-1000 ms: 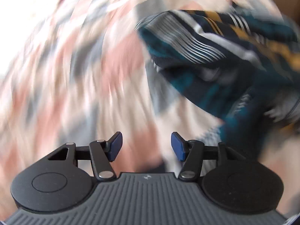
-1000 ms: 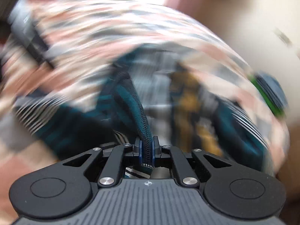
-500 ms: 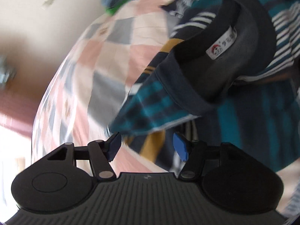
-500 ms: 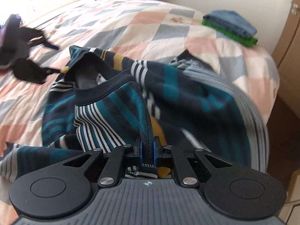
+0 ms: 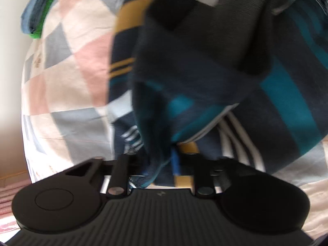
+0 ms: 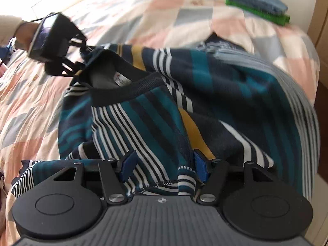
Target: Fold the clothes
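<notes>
A navy, teal, white and mustard striped shirt (image 6: 205,94) lies crumpled on the bed, collar and white label (image 6: 121,80) facing up. My right gripper (image 6: 164,168) is open at the shirt's near edge, and a hemmed fold lies loose between its blue pads (image 6: 199,168). My left gripper (image 6: 86,61) is at the far side of the collar, held by a person's hand (image 6: 22,32). In the left wrist view the left gripper (image 5: 162,162) is shut on a dark fold of the shirt (image 5: 225,82), which hides one finger. The picture there is blurred.
The bed carries a pink, grey and cream patchwork quilt (image 6: 143,16). A folded blue and green stack (image 6: 260,6) sits at the far corner, also in the left wrist view (image 5: 39,14). The bed edge drops off on the right beside a wooden cupboard (image 6: 321,20).
My right gripper has opened and let go of the shirt seam it was pinching. My left gripper, open before, has moved onto the shirt by the collar and shut on it.
</notes>
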